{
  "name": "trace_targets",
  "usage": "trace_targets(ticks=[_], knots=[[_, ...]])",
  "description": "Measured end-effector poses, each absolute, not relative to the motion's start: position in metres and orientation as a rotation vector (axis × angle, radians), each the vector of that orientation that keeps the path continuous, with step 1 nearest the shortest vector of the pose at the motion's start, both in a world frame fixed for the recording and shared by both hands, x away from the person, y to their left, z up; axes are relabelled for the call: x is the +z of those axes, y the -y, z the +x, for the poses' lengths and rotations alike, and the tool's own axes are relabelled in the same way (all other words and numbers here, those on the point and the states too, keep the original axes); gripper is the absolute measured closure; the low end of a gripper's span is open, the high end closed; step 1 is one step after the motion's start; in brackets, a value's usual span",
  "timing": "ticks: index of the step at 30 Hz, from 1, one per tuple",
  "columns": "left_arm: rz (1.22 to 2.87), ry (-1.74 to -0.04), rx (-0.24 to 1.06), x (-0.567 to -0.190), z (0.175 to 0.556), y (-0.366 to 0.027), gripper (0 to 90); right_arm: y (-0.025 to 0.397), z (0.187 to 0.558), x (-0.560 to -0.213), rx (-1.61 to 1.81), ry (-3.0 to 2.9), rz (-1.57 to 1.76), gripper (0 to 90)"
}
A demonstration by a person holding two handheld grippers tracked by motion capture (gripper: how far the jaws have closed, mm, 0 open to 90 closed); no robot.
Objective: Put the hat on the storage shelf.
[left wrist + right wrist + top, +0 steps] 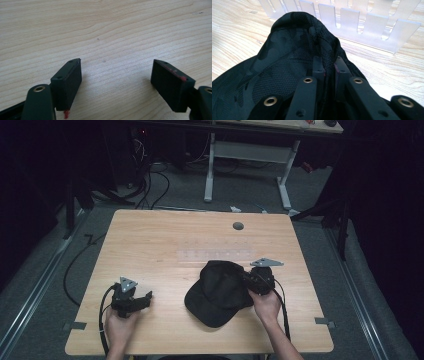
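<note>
With the black cap [220,291] lying near-centre on the desk [165,240], the right gripper [329,65] has its fingers pinched on the crown fabric (left gripper [116,82] spread wide, empty), so next likely calls for a lift toward the clear slotted rack [352,22].

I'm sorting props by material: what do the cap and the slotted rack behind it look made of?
Cap: black fabric, seemingly mesh with a faint camouflage pattern; the weave shows. Slotted rack: likely frosted translucent plastic or acrylic, matte, with the wood faintly visible through it.
</note>
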State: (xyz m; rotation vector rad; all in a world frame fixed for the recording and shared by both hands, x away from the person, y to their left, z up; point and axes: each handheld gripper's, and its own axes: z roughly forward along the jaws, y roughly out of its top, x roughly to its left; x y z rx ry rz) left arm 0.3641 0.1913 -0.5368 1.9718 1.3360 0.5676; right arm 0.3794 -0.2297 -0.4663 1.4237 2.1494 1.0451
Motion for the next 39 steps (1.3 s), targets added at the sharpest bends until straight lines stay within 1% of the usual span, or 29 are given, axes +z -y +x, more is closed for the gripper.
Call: trace_targets(ticks=[19,39], knots=[[1.973,-1.335,0.570,-0.537,0.364,-0.191,25.0,0.243,0.362,-0.446,1.186,-2.107,1.351,83.5],[1.983,-1.325,0.559,-0.537,0.366,-0.190,24.2,0.254,0.345,-0.427,1.241,-2.100,1.281,83.4]])
